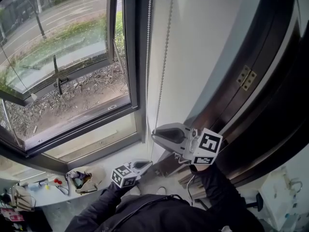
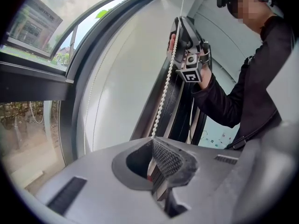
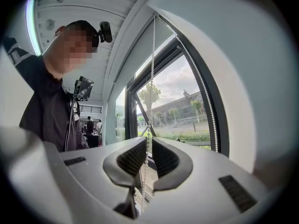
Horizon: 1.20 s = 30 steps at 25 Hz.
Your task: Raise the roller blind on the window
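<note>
A white bead chain (image 1: 147, 57) hangs in two strands beside the dark window frame (image 1: 133, 57). My right gripper (image 1: 153, 133) is level and shut on the nearer strand, which runs straight up between its ribbed pads (image 3: 133, 157) in the right gripper view (image 3: 153, 69). My left gripper (image 1: 148, 163) sits just below it, also shut on the chain (image 2: 163, 92). That stretch runs taut up to the right gripper (image 2: 175, 36). The second strand (image 3: 205, 101) hangs free along the frame. I cannot make out the blind's fabric for certain.
An open window sash (image 1: 58, 81) tilts outward over gravel and grass. Small objects lie on the sill (image 1: 79, 180) at the lower left. A dark door frame with a brass hinge (image 1: 246, 78) stands to the right. A white wall panel (image 1: 203, 42) is behind the chain.
</note>
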Each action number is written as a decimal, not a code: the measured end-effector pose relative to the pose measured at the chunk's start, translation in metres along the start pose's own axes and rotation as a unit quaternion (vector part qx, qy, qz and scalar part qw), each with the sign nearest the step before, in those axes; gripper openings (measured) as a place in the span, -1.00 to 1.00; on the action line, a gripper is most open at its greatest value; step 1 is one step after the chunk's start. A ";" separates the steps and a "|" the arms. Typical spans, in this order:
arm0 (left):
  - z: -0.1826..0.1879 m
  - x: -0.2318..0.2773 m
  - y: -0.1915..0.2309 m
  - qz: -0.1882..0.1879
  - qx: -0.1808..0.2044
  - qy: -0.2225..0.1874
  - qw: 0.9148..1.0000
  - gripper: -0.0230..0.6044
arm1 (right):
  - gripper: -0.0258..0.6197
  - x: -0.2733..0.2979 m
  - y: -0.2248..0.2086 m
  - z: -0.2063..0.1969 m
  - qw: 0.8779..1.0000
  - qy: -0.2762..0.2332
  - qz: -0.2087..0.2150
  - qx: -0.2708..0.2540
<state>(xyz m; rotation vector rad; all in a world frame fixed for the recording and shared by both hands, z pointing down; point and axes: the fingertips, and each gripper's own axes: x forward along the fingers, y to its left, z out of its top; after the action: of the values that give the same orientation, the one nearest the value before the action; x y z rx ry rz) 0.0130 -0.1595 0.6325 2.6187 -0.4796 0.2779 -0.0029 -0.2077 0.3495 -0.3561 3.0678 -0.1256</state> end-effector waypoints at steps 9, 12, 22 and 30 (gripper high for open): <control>0.069 -0.048 -0.008 0.035 0.050 -0.118 0.991 -0.75 | -0.87 0.002 0.004 0.003 1.000 0.005 0.007 -0.010; 0.103 -0.078 -0.006 0.072 0.056 -0.163 0.982 -0.63 | -0.87 0.004 0.005 0.000 1.000 0.010 0.007 -0.010; 0.178 -0.127 -0.029 0.114 0.106 -0.226 0.961 -0.53 | -0.06 0.000 -0.019 -0.012 0.996 0.016 -0.087 -0.008; 0.184 -0.125 -0.041 0.110 0.111 -0.226 0.961 -0.53 | 0.12 -0.007 -0.014 -0.022 0.993 0.030 -0.113 -0.010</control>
<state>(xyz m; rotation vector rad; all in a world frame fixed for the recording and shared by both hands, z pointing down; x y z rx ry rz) -0.0654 -0.1769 0.4206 2.8505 -0.9459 -0.2203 0.0062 -0.2184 0.3724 -0.7136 3.0780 -0.1152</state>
